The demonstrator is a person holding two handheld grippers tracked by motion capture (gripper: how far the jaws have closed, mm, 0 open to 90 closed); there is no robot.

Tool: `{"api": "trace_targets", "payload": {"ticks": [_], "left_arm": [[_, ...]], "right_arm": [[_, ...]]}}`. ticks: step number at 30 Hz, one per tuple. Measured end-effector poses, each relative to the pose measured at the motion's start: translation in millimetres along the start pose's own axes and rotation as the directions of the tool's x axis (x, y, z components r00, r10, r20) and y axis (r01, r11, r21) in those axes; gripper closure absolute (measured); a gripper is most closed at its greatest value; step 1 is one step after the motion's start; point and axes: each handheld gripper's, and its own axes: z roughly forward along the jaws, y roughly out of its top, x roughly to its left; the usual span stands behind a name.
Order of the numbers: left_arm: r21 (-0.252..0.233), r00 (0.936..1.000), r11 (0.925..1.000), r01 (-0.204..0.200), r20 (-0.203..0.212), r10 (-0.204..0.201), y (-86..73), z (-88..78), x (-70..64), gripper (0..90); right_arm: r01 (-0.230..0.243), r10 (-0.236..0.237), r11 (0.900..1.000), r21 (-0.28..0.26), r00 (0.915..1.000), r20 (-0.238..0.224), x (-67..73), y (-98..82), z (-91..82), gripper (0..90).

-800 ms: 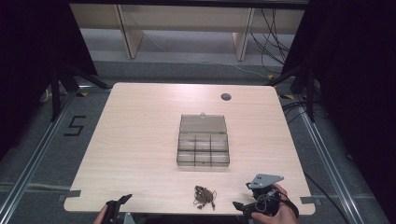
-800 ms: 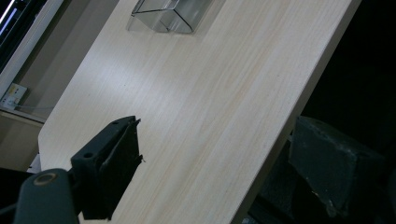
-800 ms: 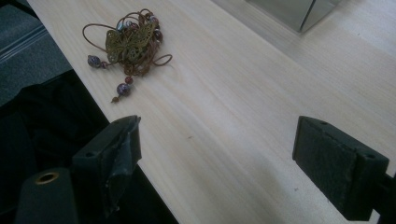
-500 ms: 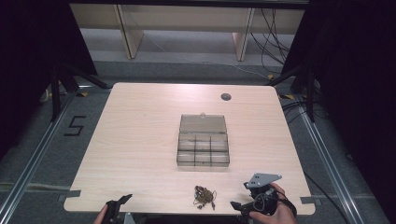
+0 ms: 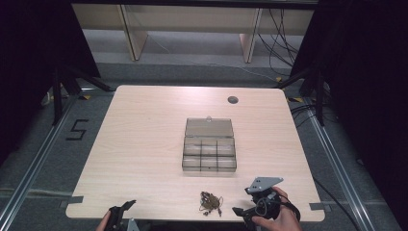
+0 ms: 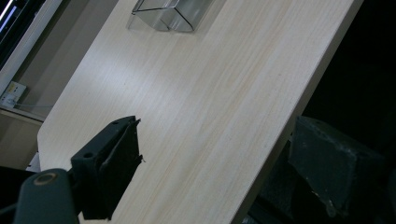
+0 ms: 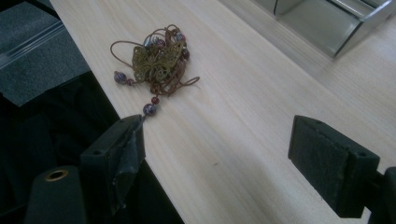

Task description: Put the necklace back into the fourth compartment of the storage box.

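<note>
Both grippers wait spread at the near table edge, the necklace lying loose between them.

At the near edge of the table [image 5: 144,144], the left gripper [image 5: 121,215] sits at the left with its jaws wide apart and nothing between them. The right gripper [image 5: 250,202], held in a hand [image 5: 279,219] at the near right, also has its jaws spread with only bare wood between them. The necklace [image 7: 156,60], a tangle of brown cord, beads and a brass butterfly, lies bunched just left of the right gripper, close to the near edge. Farther in, mid-table, the clear compartment box [image 5: 210,150] stands with its lid open.
</note>
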Motion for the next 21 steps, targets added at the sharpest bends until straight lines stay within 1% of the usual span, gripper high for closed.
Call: {"api": "trace_targets", "payload": {"ticks": [1, 2, 3, 4, 5, 6, 7, 8, 9, 10, 11, 12, 13, 14, 15, 16, 17, 18, 19, 20, 21], "left_arm": [[0.0, 1.0, 1.0, -0.002, 0.001, 0.002, -0.1, 0.2, 0.1, 15.7], [0.0, 1.0, 1.0, -0.001, -0.001, 0.001, -0.2, 0.4, 0.0, 15.7], [-0.004, 0.9997, 0.9997, 0.024, 0.011, -0.024, -0.5, 1.4, -1.2, 15.7], [-0.004, 0.9997, 0.9997, 0.024, 0.011, -0.024, -0.5, 1.4, -1.2, 15.7], [-0.01, 0.9994, 0.9997, 0.02, 0.028, -0.02, -0.3, 2.2, -1.1, 15.7], [-0.01, 0.9994, 0.9997, 0.02, 0.028, -0.02, -0.3, 2.2, -1.1, 15.7], [-0.002, 0.9997, 0.9998, 0.018, 0.013, -0.018, -0.7, 1.2, -1.1, 15.7], [-0.002, 0.9997, 0.9998, 0.018, 0.013, -0.018, -0.7, 1.2, -1.1, 15.7], [-0.003, 0.9991, 0.9998, 0.021, 0.036, -0.02, -0.4, 1.6, 0.0, 15.7], [-0.003, 0.9992, 0.9999, 0.014, 0.039, -0.014, -0.1, 1.5, 0.6, 15.7], [0.001, 0.9997, 0.9999, 0.014, 0.021, -0.014, -0.3, 0.7, 0.2, 15.7], [-0.001, 0.9996, 0.9999, 0.015, 0.023, -0.015, -0.5, 1.2, 0.0, 15.7], [-0.001, 0.9996, 0.9999, 0.013, 0.024, -0.013, -0.4, 1.3, 0.1, 15.7], [0.002, 0.9995, 0.9999, 0.016, 0.026, -0.016, -0.2, 1.0, 0.2, 15.7], [0.004, 0.9996, 0.9999, 0.014, 0.025, -0.014, 0.0, 0.8, 0.4, 15.7], [0.003, 0.9996, 0.9999, 0.015, 0.024, -0.015, -0.1, 0.9, 0.3, 15.7], [0.0, 0.9996, 0.9999, 0.017, 0.024, -0.017, -0.3, 1.1, 0.0, 15.7], [0.005, 0.9996, 0.9999, 0.014, 0.024, -0.014, -0.3, 0.8, 0.3, 15.7], [0.004, 0.9997, 0.9999, 0.015, 0.021, -0.015, -0.2, 0.8, 0.5, 15.7], [0.004, 0.9997, 0.9999, 0.015, 0.021, -0.015, -0.2, 0.8, 0.5, 15.7], [0.005, 0.9998, 0.9999, 0.01, 0.016, -0.01, 0.2, 0.4, 1.3, 15.7]], "right_arm": [[-0.026, 0.026, 1.0, 0.016, 0.9995, -0.015, 2.0, 2.1, -1.3, 19.8], [-0.002, 0.002, 1.0, -0.002, 0.9999, -0.01, 1.7, 2.6, 1.8, 20.1], [-0.02, 0.02, 1.0, 0.012, 0.9994, -0.03, 2.7, 4.7, 1.0, 20.3], [-0.009, 0.01, 1.0, 0.028, 0.9996, -0.026, 2.1, 7.0, 0.5, 20.4], [-0.007, 0.008, 1.0, 0.029, 0.9997, -0.025, 2.8, 8.7, 2.0, 20.8], [-0.007, 0.008, 1.0, 0.029, 0.9997, -0.025, 2.8, 8.7, 2.0, 20.8], [-0.006, 0.007, 1.0, 0.025, 0.9992, -0.04, 4.9, 11.9, 5.0, 21.8], [-0.006, 0.007, 1.0, 0.025, 0.9992, -0.04, 4.9, 11.9, 5.0, 21.8], [0.007, -0.006, 0.999, 0.04, 0.9993, -0.036, 4.8, 15.1, 5.3, 22.7], [0.003, -0.002, 1.0, 0.02, 0.9992, -0.041, 4.9, 15.3, 7.2, 22.9], [-0.01, 0.012, 0.999, 0.041, 0.9987, -0.049, 6.2, 16.5, 6.3, 23.0], [0.012, -0.011, 0.999, 0.034, 0.9989, -0.045, 4.7, 17.6, 6.8, 23.3], [-0.001, 0.003, 0.999, 0.038, 0.9988, -0.049, 5.4, 18.2, 6.9, 23.7], [-0.001, 0.004, 0.999, 0.05, 0.9987, -0.051, 4.9, 19.6, 6.3, 23.9], [-0.011, 0.014, 0.998, 0.058, 0.9985, -0.053, 5.1, 20.5, 7.1, 24.2], [0.005, -0.002, 0.999, 0.048, 0.9989, -0.047, 3.5, 21.5, 8.6, 24.5], [-0.023, 0.027, 0.998, 0.063, 0.9979, -0.059, 5.7, 22.5, 9.1, 25.3], [0.006, -0.004, 0.999, 0.044, 0.9987, -0.05, 4.2, 24.1, 10.5, 26.6], [0.015, -0.014, 0.999, 0.029, 0.9988, -0.048, 4.2, 25.1, 12.5, 26.9], [0.003, -0.001, 0.999, 0.033, 0.9981, -0.062, 5.1, 27.0, 13.4, 26.9], [0.02, -0.018, 0.999, 0.03, 0.9982, -0.057, 4.5, 29.2, 16.0, 26.9]]}}
